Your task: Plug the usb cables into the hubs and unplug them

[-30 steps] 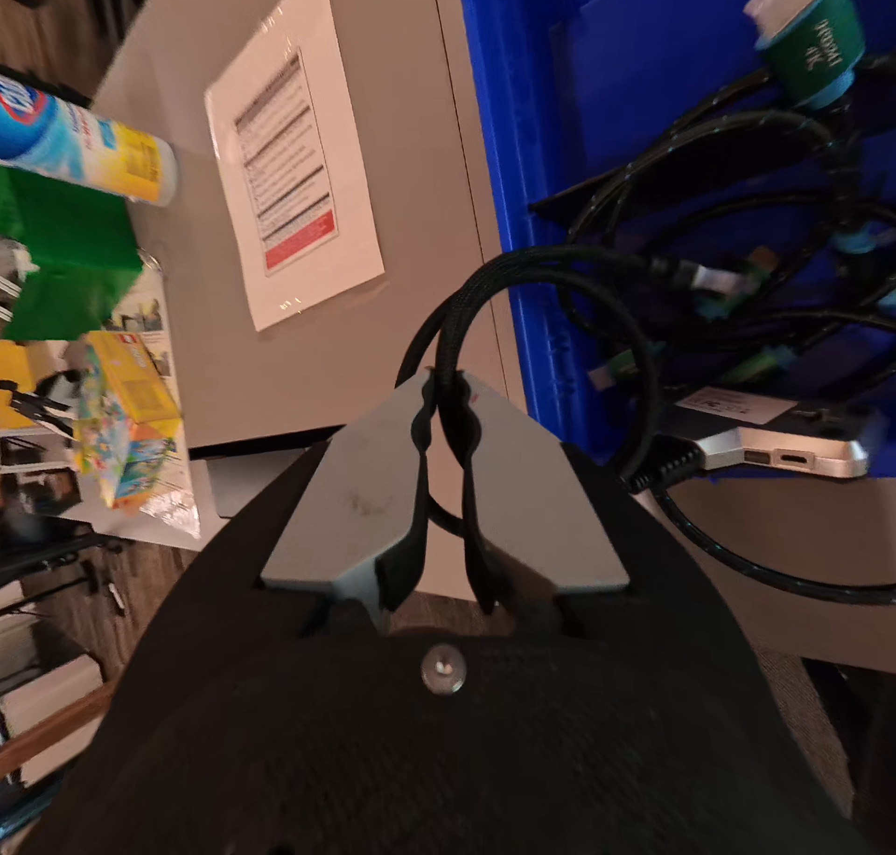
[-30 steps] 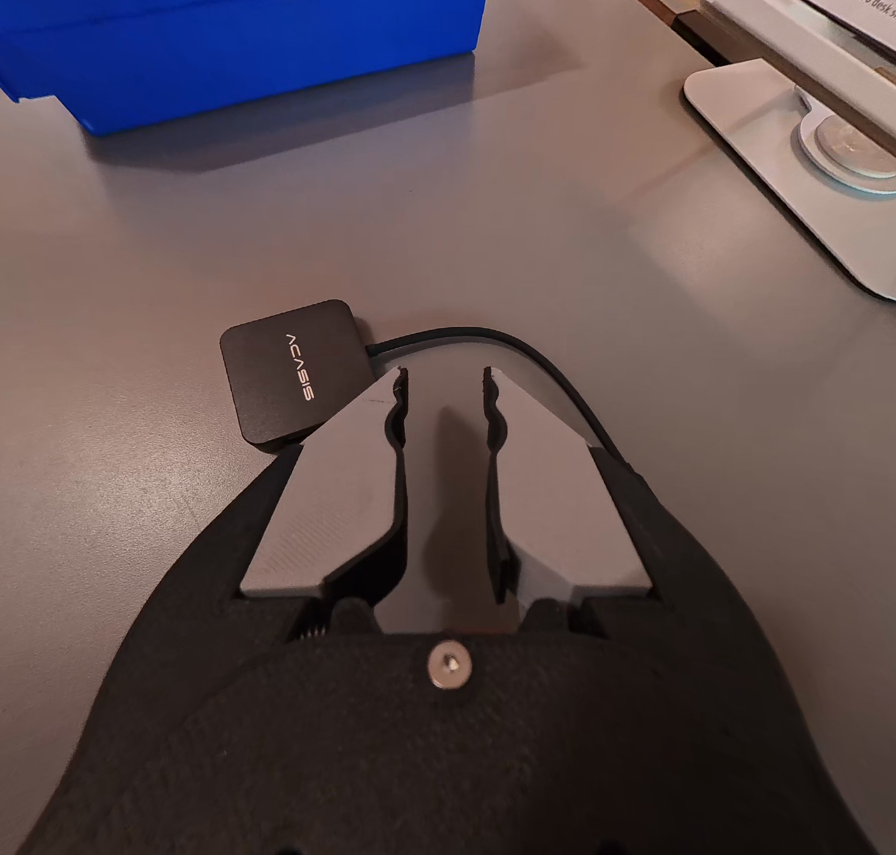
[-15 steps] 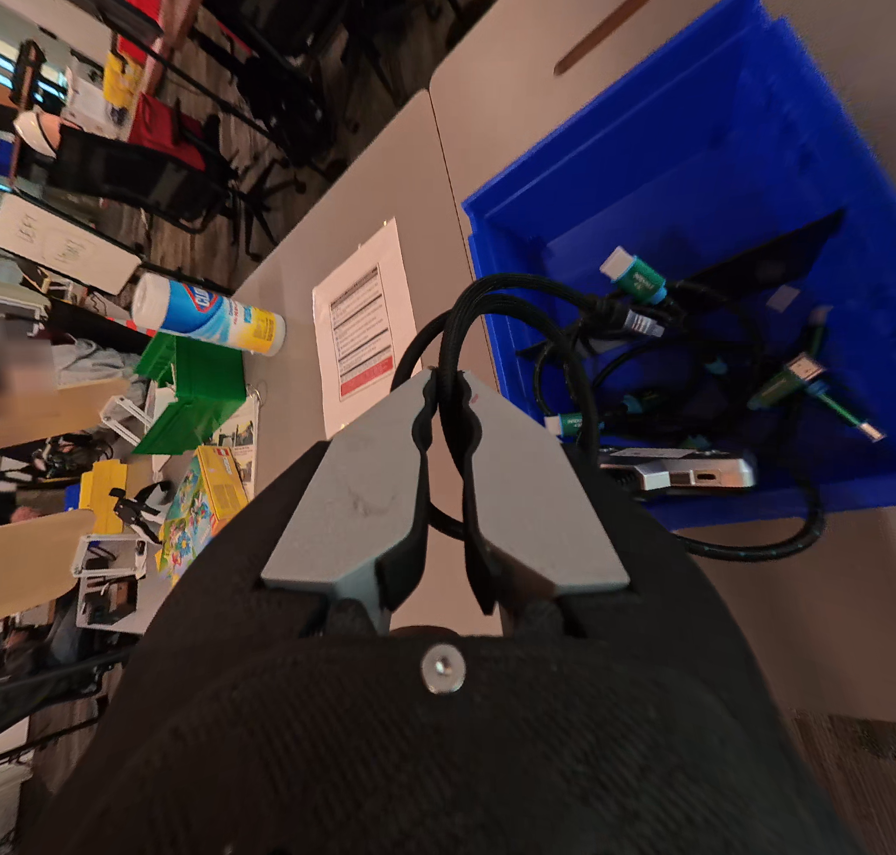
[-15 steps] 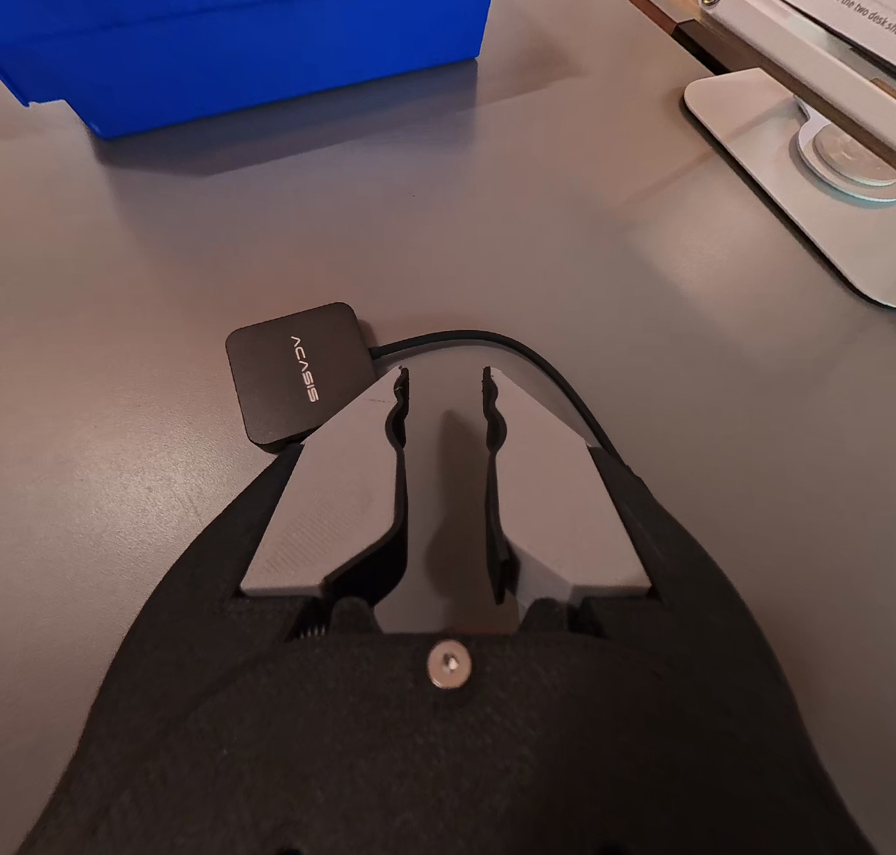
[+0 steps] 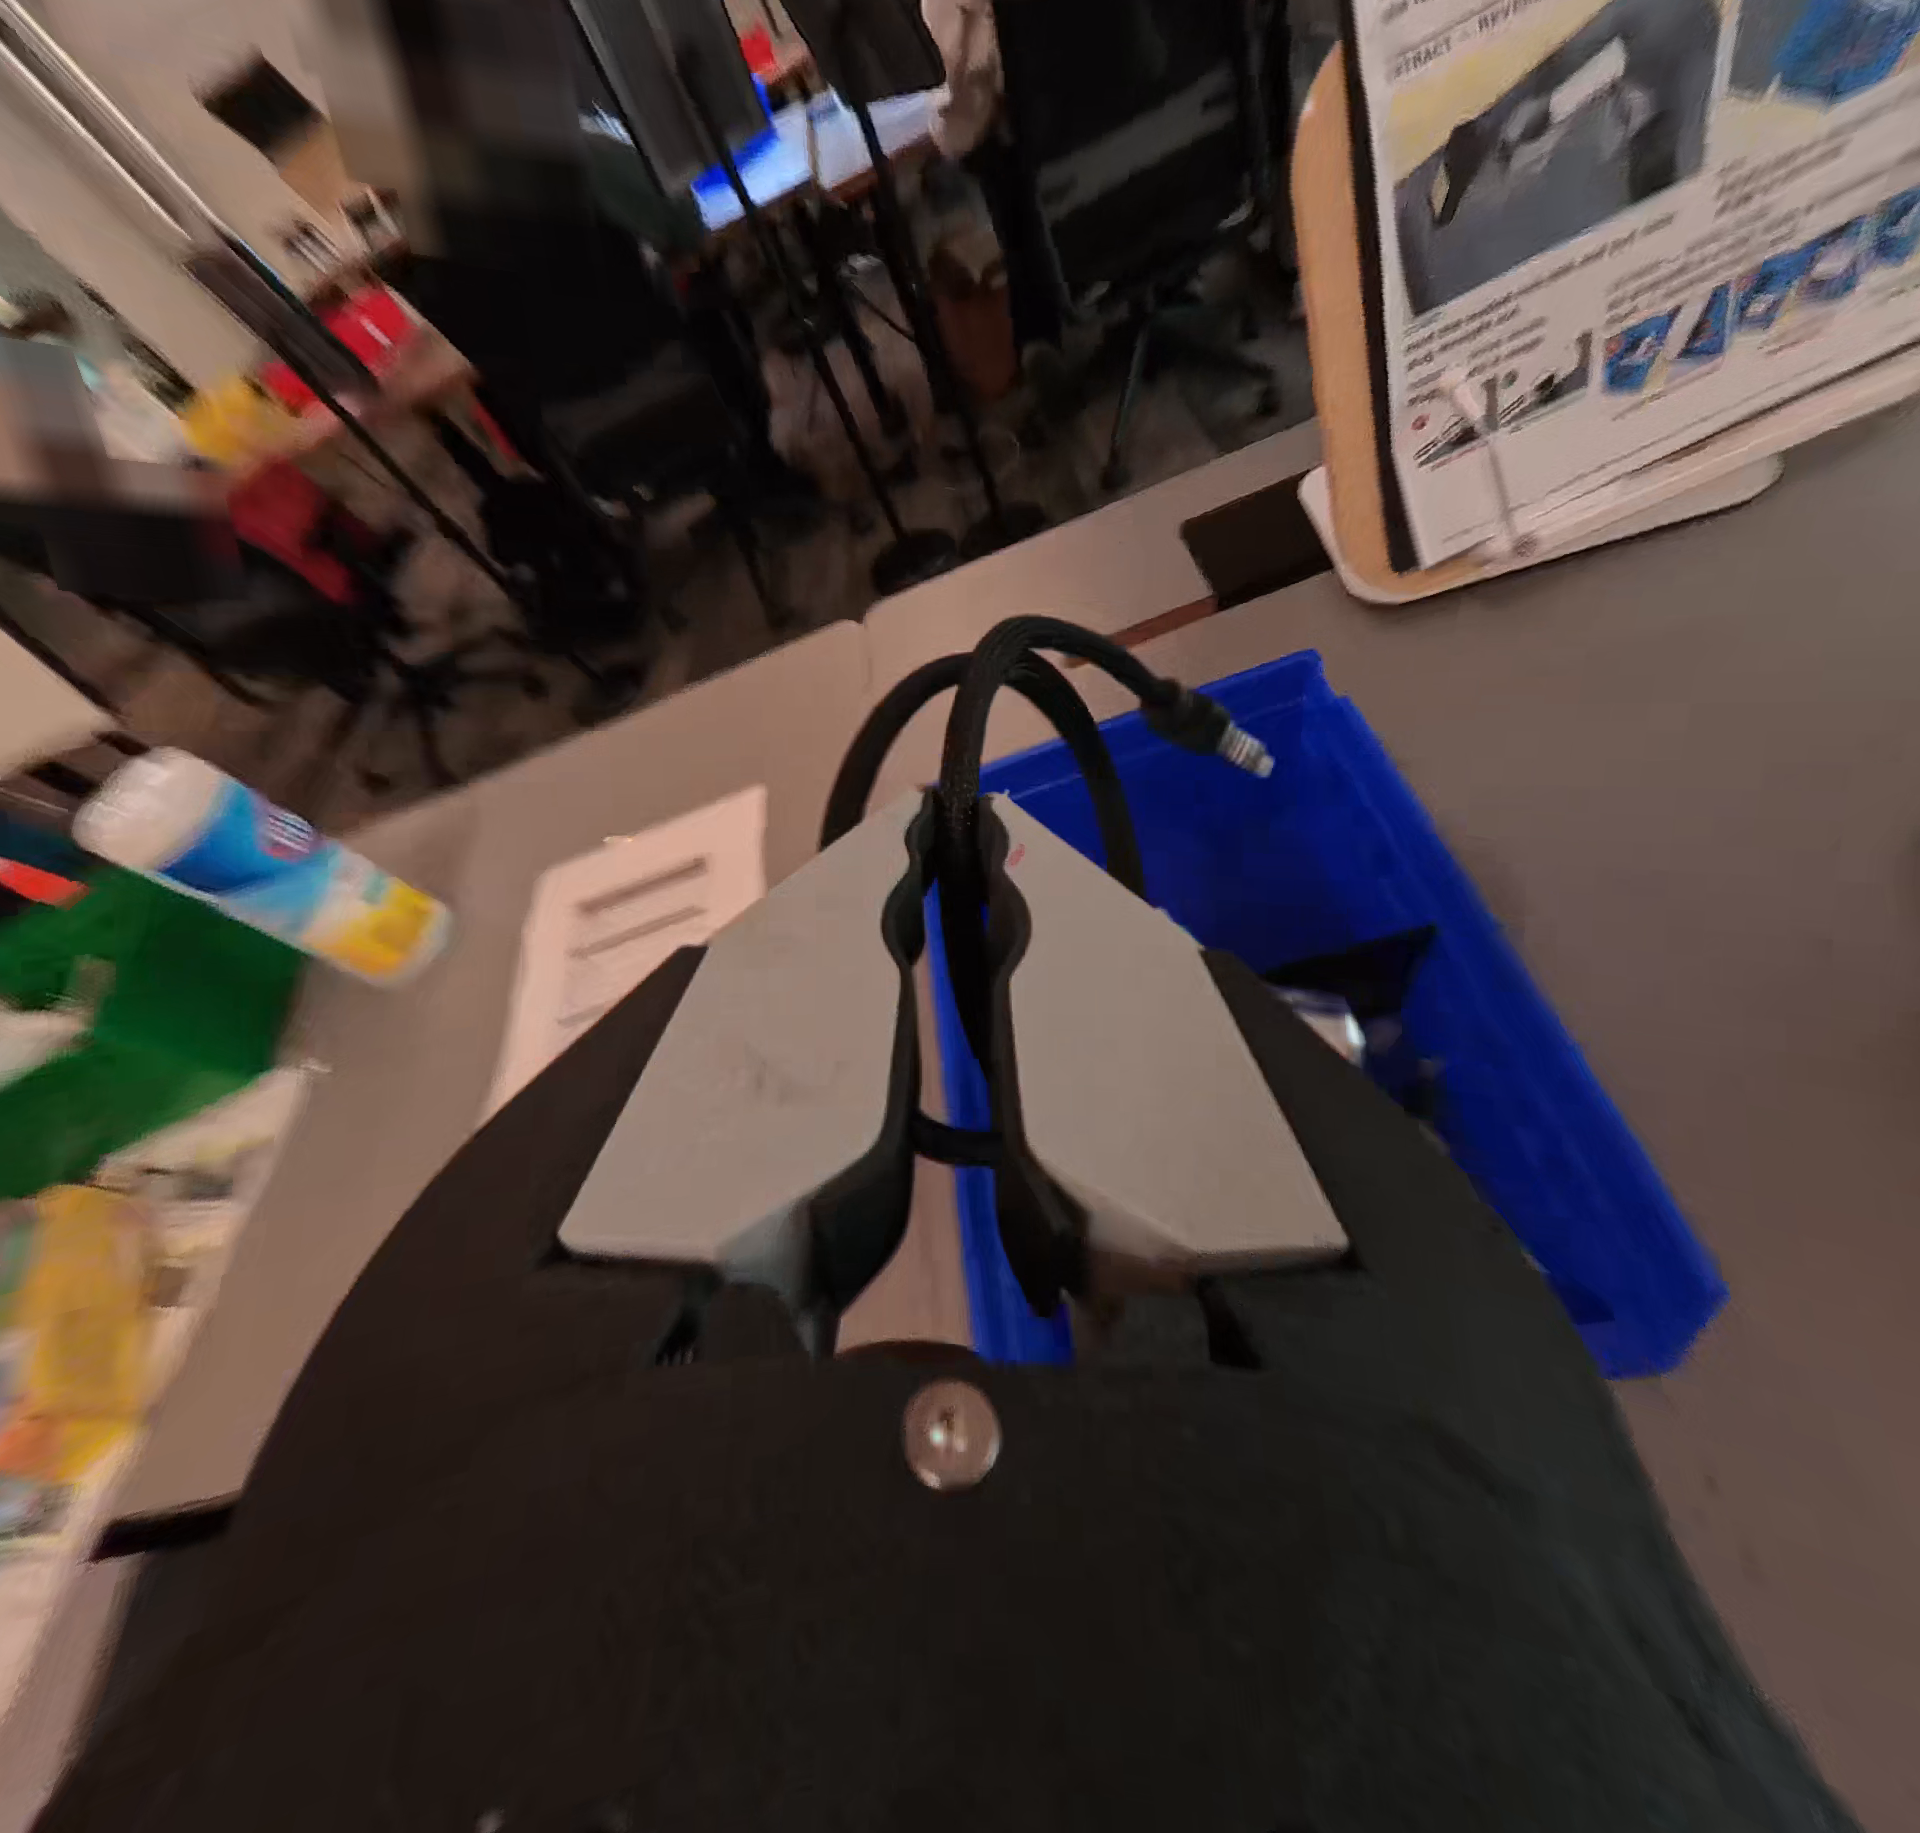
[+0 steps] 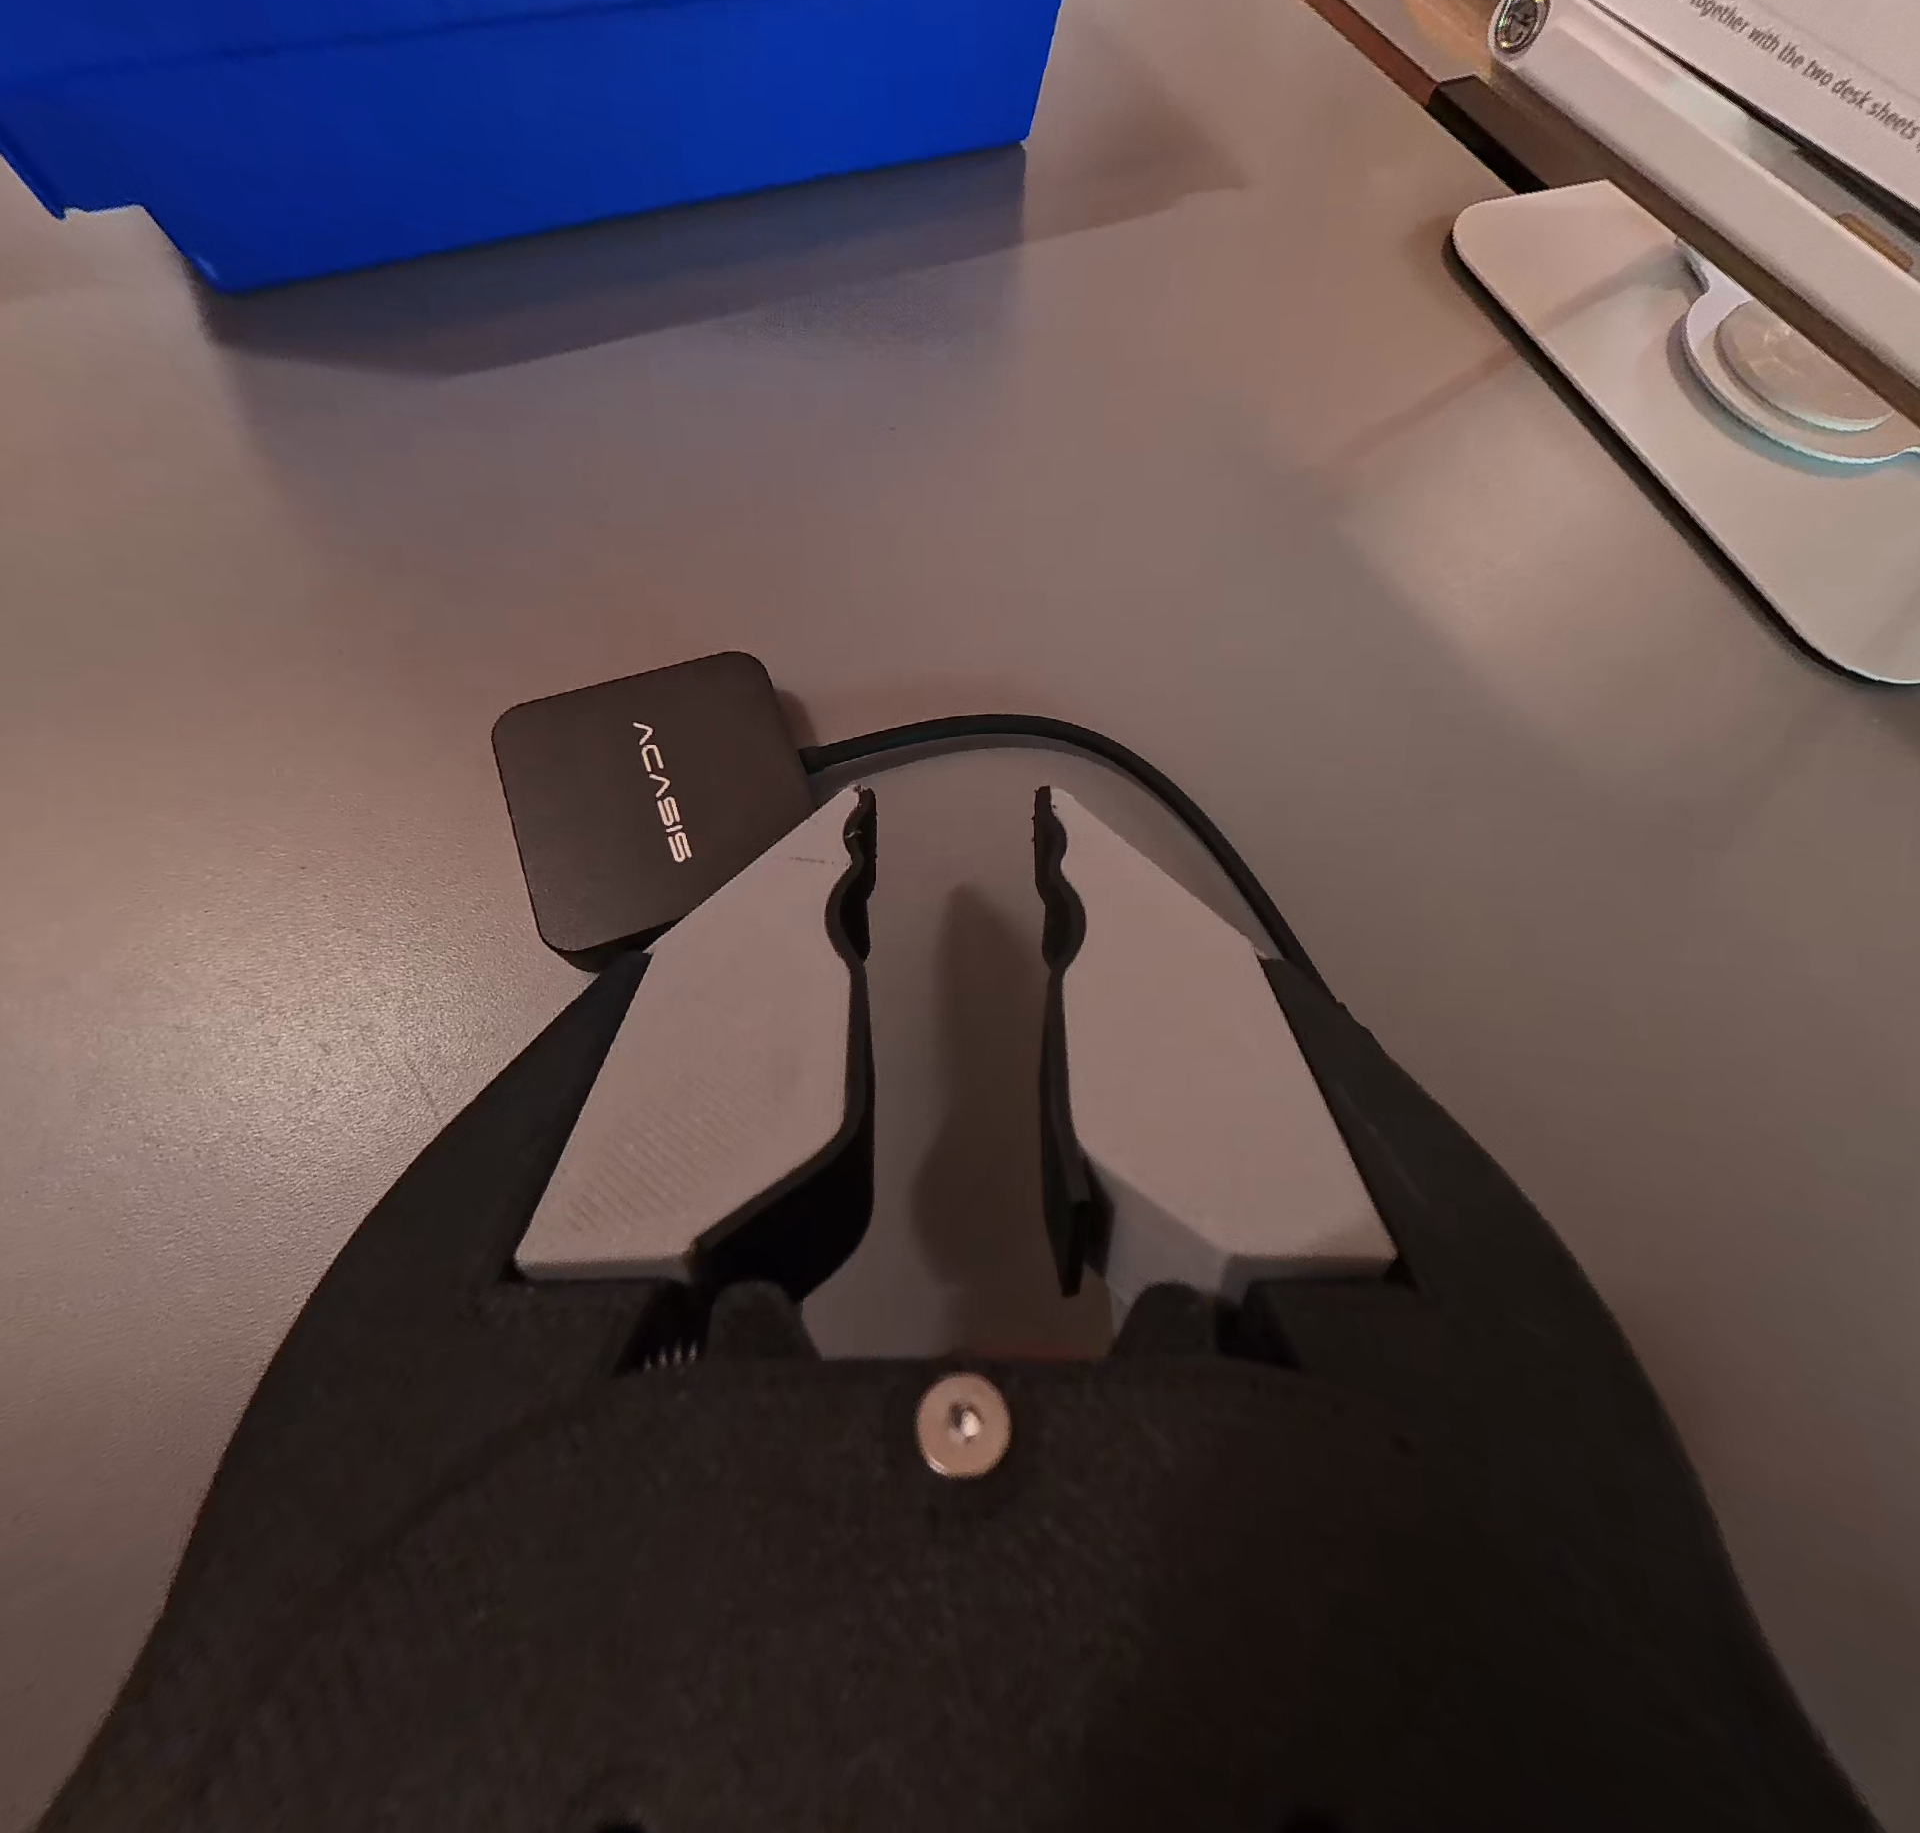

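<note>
Left gripper (image 5: 958,815) clenched on a looped black braided cable (image 5: 1023,640), its silver-tipped plug (image 5: 1216,734) hanging over a glossy blue plastic bin (image 5: 1403,952). Right gripper (image 6: 951,796) parted and empty, beside a flat matte-black square hub (image 6: 644,796) on smooth grey tabletop (image 6: 1039,433).

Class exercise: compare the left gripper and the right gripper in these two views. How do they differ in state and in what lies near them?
The left gripper is shut on a black braided cable, while the right gripper is open and holds nothing. The left gripper is raised above the blue bin; the right gripper sits low over the grey table, next to a small black square device. Both have grey fingers on a black body.
</note>
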Tool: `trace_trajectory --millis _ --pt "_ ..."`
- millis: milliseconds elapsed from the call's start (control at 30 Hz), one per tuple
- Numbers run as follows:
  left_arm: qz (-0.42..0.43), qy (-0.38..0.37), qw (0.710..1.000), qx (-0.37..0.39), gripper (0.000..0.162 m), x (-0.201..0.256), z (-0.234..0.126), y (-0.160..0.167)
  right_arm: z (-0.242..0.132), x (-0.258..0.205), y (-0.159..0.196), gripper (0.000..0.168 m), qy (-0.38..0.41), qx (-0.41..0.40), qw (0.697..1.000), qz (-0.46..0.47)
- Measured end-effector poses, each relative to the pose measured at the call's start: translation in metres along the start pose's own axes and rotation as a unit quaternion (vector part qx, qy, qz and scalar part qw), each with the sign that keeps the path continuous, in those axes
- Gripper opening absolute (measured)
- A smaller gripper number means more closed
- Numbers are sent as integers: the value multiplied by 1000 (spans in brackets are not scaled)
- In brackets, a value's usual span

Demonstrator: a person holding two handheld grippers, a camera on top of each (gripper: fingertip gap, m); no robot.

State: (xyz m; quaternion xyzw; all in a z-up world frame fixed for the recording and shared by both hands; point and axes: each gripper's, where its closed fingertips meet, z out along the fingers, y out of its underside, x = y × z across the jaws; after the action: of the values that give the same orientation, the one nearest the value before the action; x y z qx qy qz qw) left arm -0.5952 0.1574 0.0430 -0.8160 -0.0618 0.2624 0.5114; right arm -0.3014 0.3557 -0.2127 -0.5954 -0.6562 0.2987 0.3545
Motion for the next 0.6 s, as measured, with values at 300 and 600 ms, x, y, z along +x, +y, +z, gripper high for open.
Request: trace_trajectory --millis 300,600 --pt "71 -3 997 -21 4 25 6 -8 1 1 1 28 -1 -1 1000 4" --pt "62 14 993 -97 5 25 29 36 -4 12 0 27 20 4 1000 14"
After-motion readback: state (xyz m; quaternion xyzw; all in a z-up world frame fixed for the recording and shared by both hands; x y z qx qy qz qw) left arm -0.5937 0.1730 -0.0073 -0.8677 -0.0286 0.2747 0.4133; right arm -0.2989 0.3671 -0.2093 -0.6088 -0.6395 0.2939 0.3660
